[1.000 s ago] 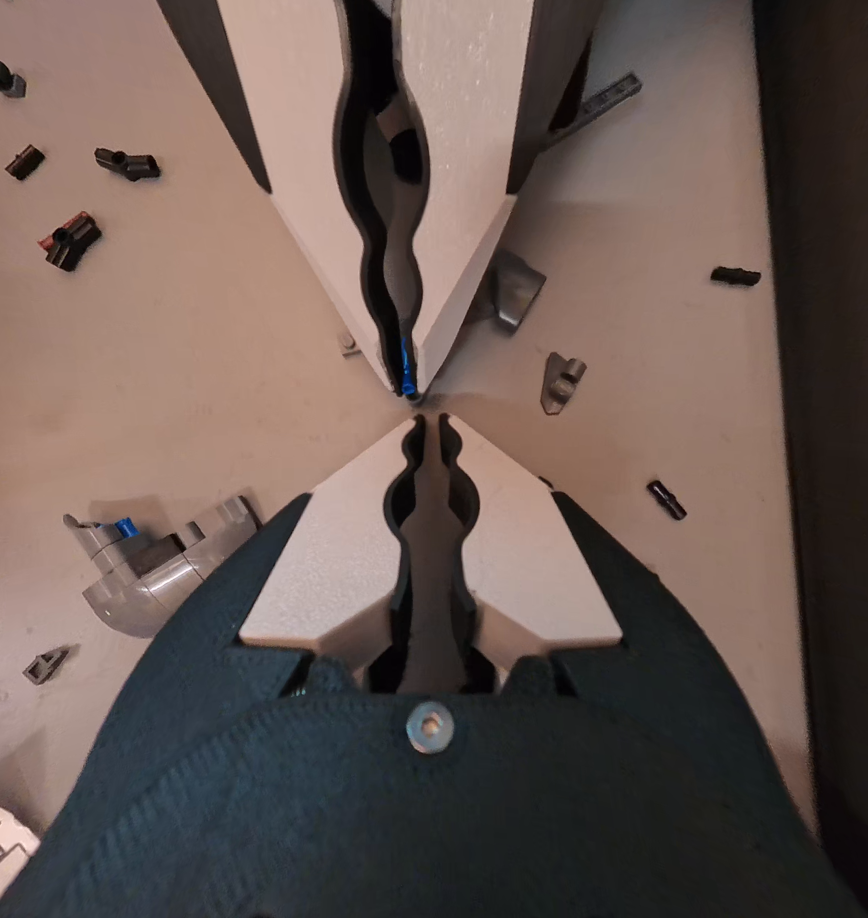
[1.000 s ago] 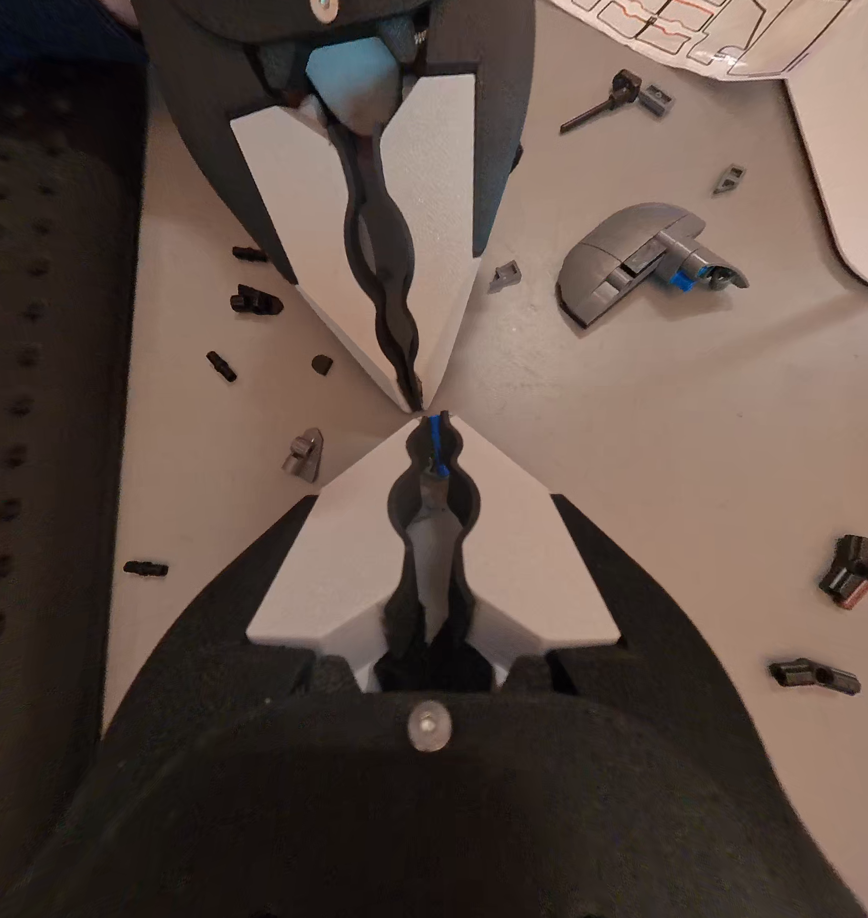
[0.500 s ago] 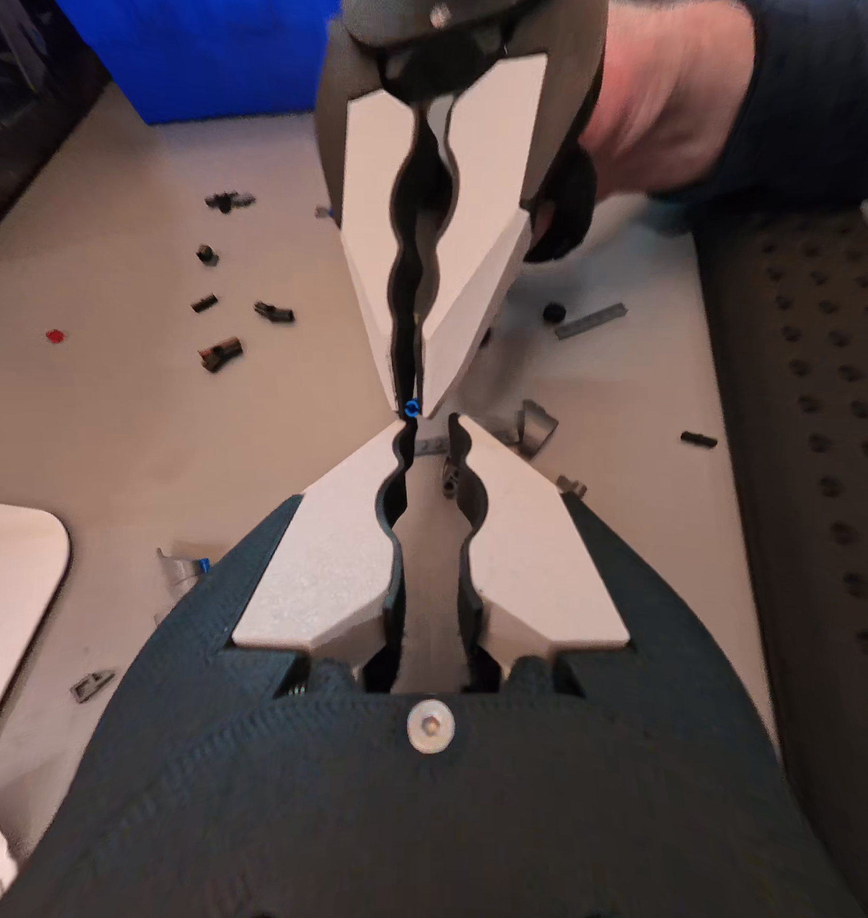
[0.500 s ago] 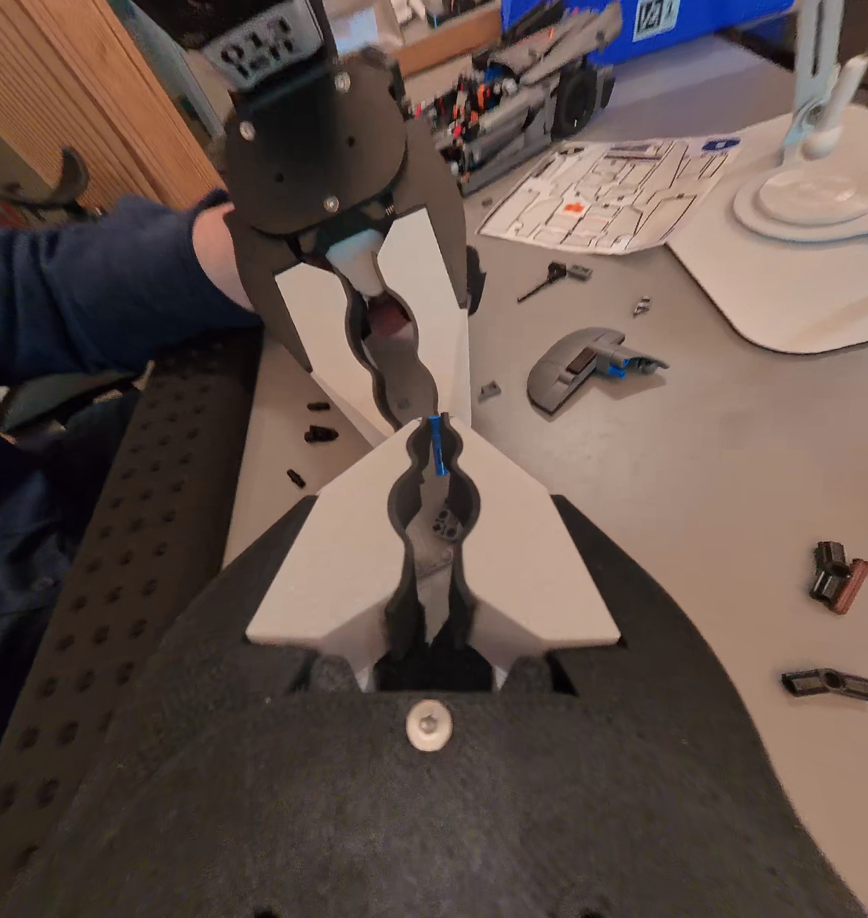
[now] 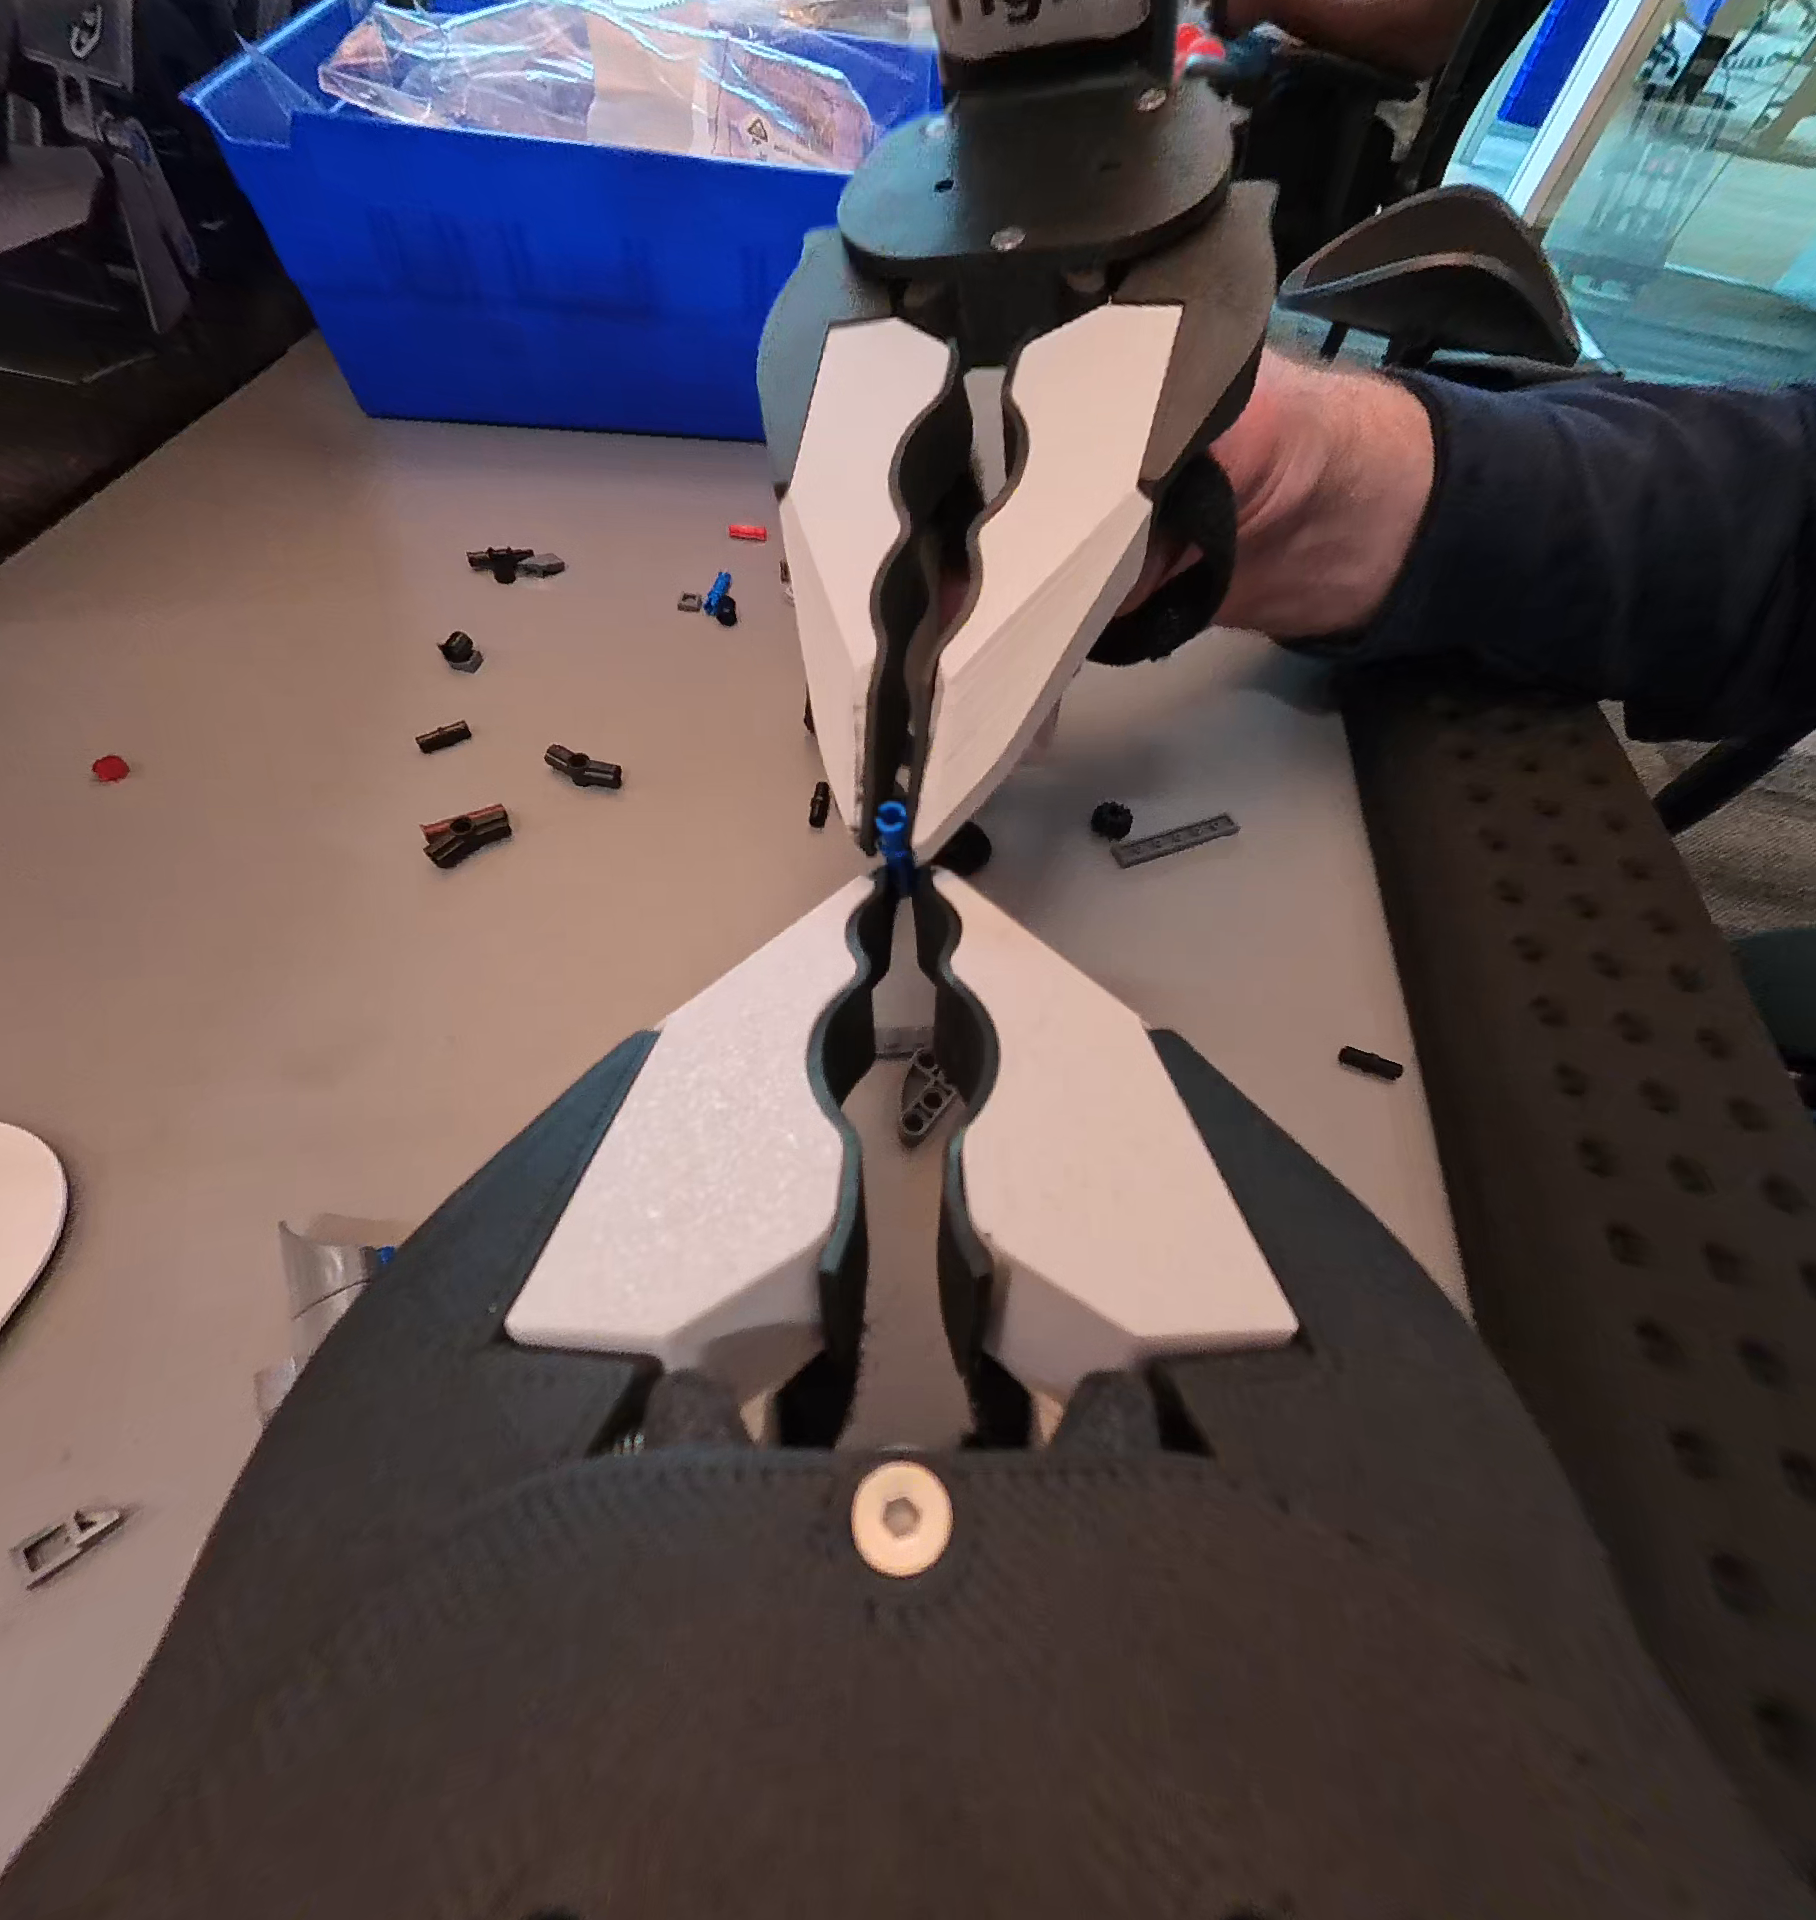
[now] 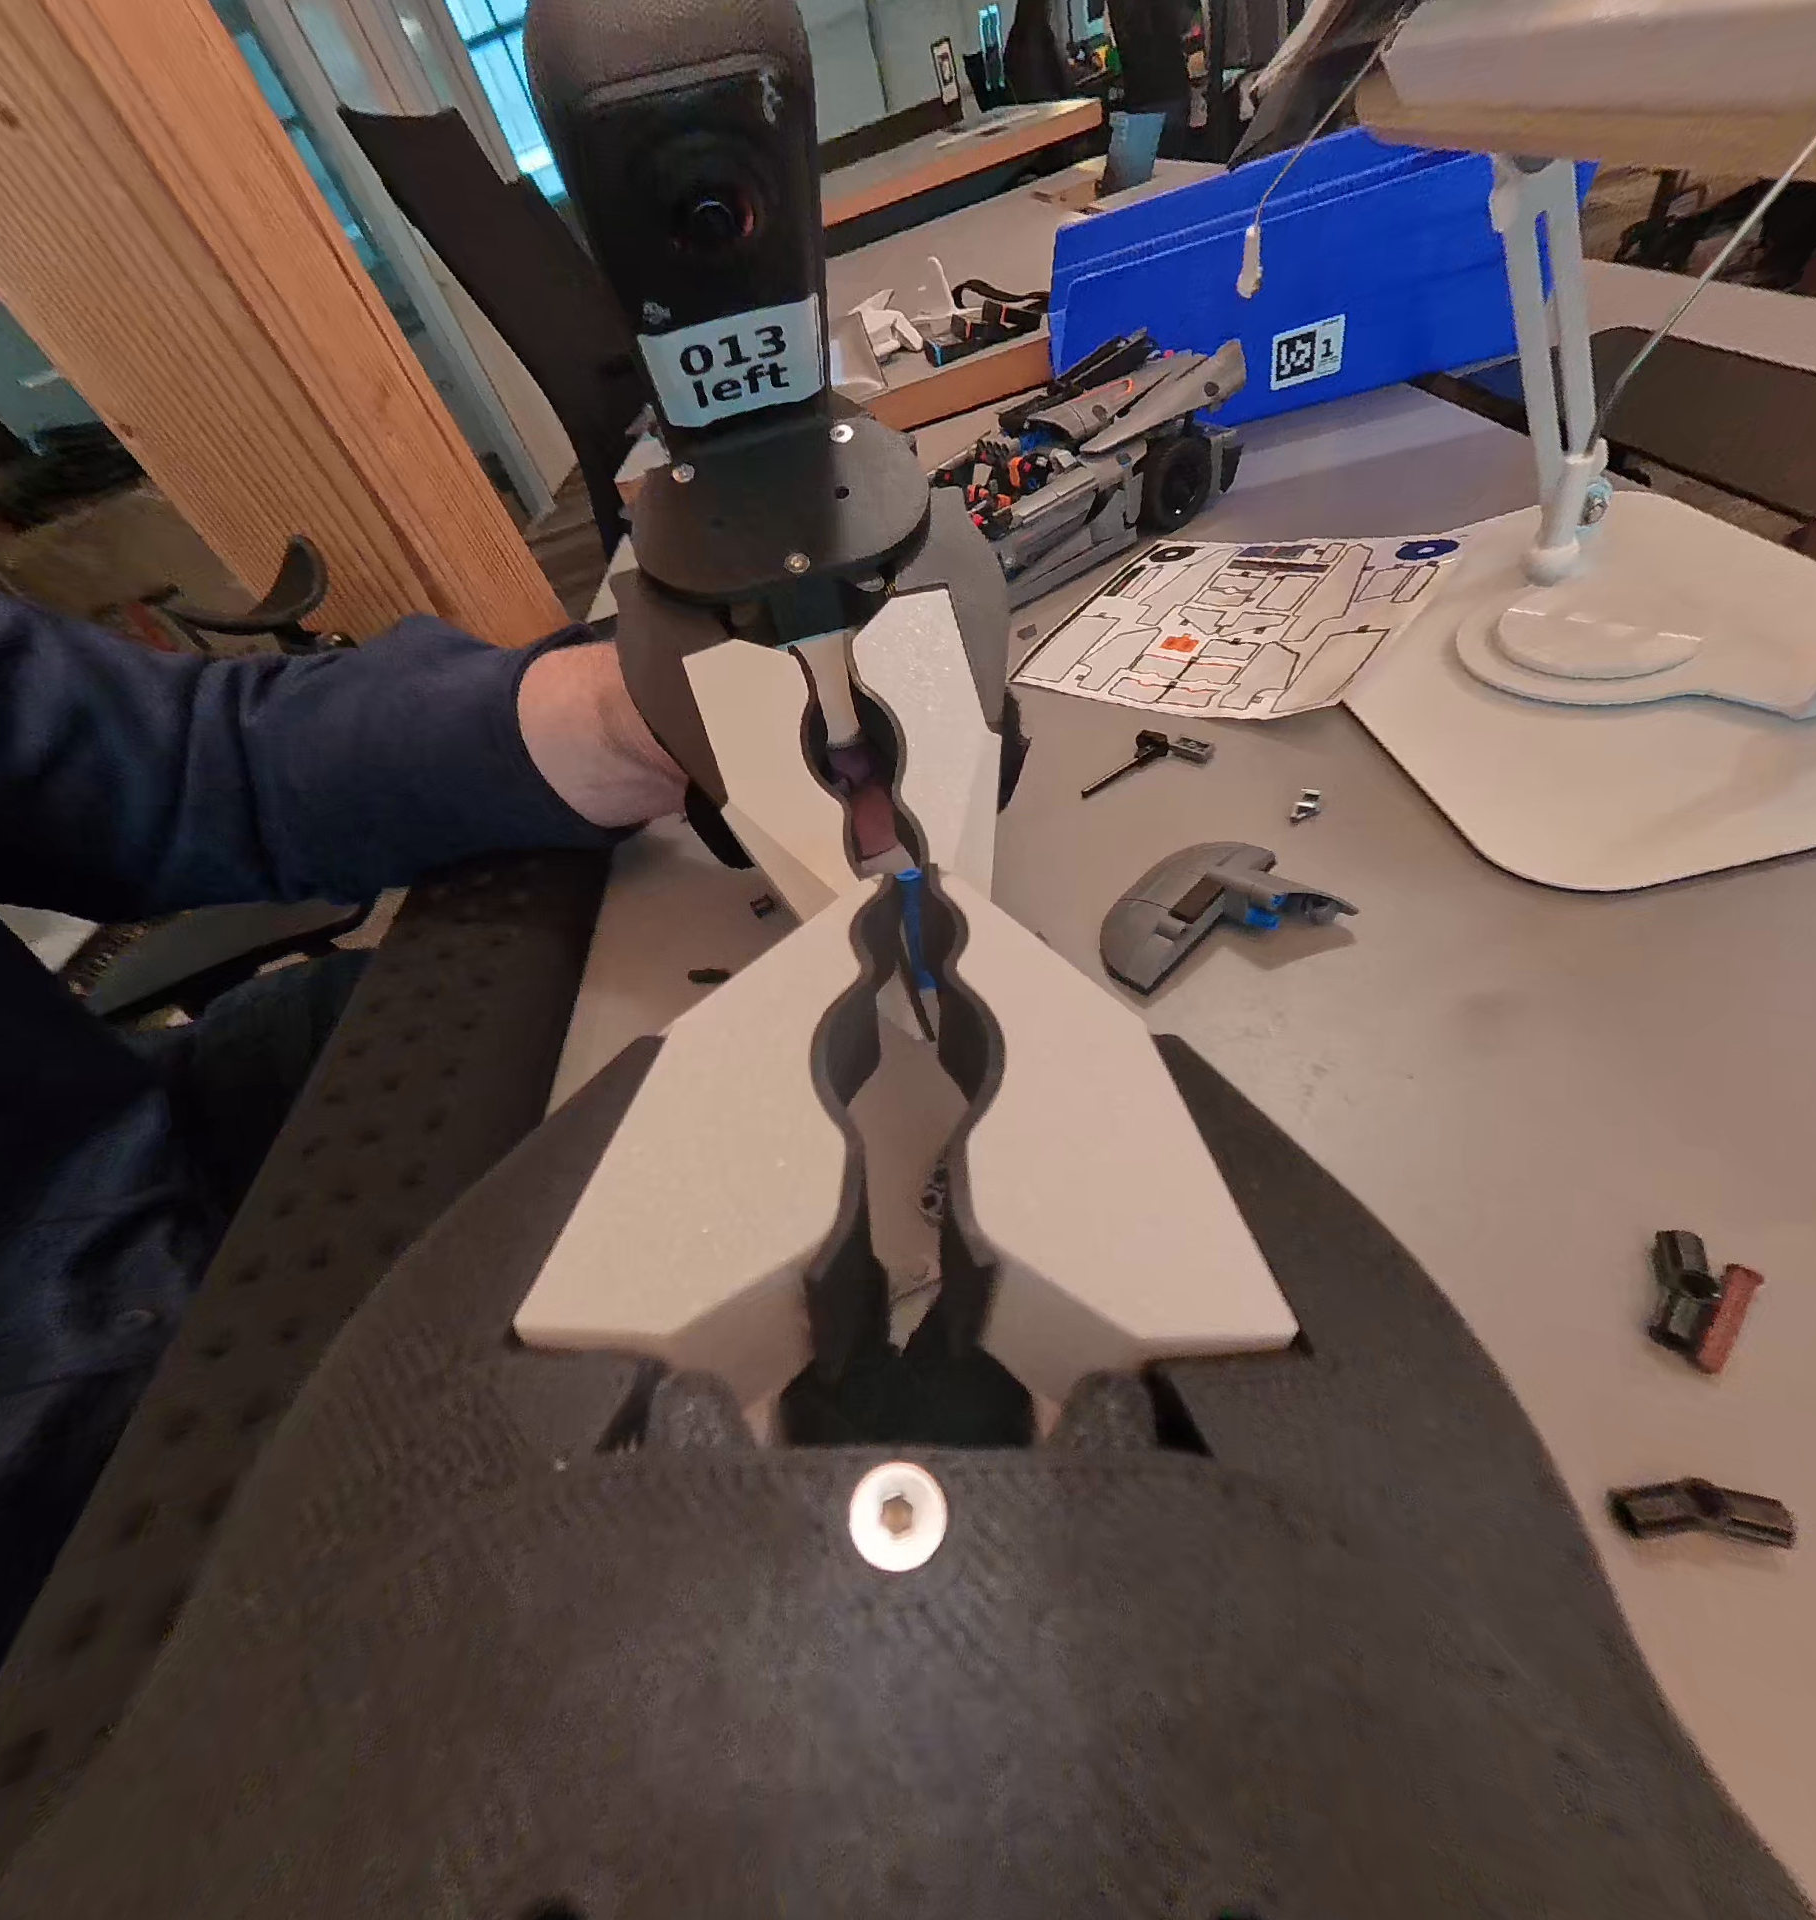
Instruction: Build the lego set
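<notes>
A small blue pin (image 5: 891, 844) is held in the air between the two grippers, which meet tip to tip above the table. My right gripper (image 6: 909, 888) is shut on it; the pin (image 6: 914, 930) runs back between its fingers. In the left wrist view the right gripper (image 5: 888, 831) comes down from above. My left gripper (image 5: 899, 888) has its tips closed around the pin's other end. In the right wrist view the left gripper (image 6: 883, 852) faces me, its tips hidden behind mine. A grey curved sub-assembly (image 6: 1195, 914) lies on the table.
Loose black and grey pieces (image 5: 468, 826) (image 6: 1704, 1314) lie scattered on the table. A grey beam (image 5: 925, 1107) lies below my left fingers. A blue bin (image 5: 571, 239), a built car model (image 6: 1091, 447), a printed sheet (image 6: 1247, 623) and a white lamp base (image 6: 1610, 675) stand farther back. A black perforated surface (image 5: 1610, 1039) borders the table. Less than 4 cm separates the two grippers' tips.
Both grippers rose from the table and tilted up to level, staying tip to tip. My left gripper opened half a second ago and has now closed on the pin's end.
</notes>
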